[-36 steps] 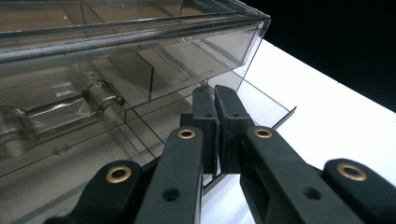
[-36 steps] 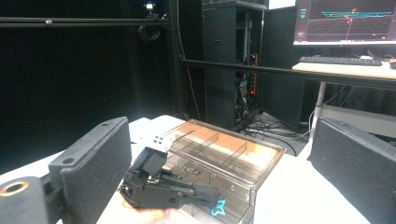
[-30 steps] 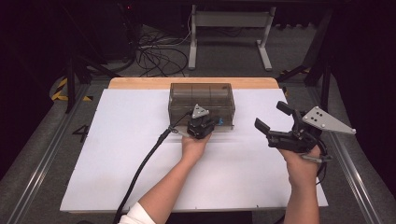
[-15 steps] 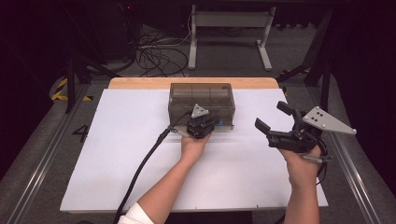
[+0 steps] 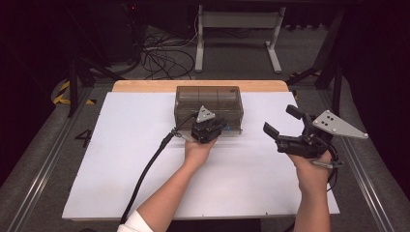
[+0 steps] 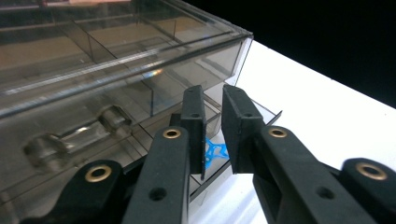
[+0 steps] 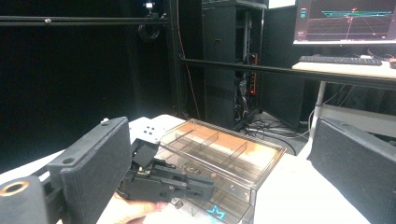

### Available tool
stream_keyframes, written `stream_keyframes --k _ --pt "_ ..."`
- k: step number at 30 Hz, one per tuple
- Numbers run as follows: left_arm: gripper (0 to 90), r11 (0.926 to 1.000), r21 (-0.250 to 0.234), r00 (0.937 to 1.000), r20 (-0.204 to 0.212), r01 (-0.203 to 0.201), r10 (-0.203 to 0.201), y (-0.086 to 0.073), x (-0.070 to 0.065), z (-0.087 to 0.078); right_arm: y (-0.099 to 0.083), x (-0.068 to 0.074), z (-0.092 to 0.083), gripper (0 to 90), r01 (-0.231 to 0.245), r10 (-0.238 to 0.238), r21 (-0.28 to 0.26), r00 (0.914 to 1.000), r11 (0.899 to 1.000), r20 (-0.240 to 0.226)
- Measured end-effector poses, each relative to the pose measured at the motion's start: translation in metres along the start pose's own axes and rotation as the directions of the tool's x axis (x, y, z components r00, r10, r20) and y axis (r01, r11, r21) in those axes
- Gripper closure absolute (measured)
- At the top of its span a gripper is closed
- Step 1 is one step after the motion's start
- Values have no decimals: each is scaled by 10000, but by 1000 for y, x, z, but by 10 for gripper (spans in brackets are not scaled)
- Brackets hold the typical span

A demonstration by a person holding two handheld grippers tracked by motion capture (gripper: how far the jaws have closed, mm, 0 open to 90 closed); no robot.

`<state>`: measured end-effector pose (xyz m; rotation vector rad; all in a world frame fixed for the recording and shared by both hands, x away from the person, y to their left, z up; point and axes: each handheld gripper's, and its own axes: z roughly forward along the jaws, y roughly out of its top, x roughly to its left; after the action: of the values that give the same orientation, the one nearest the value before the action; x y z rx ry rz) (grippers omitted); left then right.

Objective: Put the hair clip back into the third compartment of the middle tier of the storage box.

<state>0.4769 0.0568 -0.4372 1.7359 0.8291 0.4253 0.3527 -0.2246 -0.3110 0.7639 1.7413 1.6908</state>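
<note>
Smoky clear compartment box (image 5: 209, 99), long axis across table, left tongs (image 6: 212, 135) at front

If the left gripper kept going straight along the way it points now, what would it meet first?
Most likely the small blue star-shaped piece lying in the open bottom drawer of the clear organizer box; the left gripper has its nearly closed jaws aimed at it, though depth is unclear.

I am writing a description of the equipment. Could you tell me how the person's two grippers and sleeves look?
Both grippers are black, each with two flat, blocky jaws. The left gripper carries a small grey three-cornered plate on top, brass-coloured pivot pins on its links, and a thick black cable trailing back toward the person. The right gripper has a larger grey three-cornered plate with small holes. A white sleeve covers the left upper arm; both forearms are bare.
</note>
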Motion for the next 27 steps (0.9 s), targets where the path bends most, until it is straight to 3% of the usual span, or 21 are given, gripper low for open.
stream_keyframes --k 27 --pt "466 9939 -500 9936 508 -979 1004 28 -14 -55 0 3 2 59 33 -33 34 10000 10000 -10"
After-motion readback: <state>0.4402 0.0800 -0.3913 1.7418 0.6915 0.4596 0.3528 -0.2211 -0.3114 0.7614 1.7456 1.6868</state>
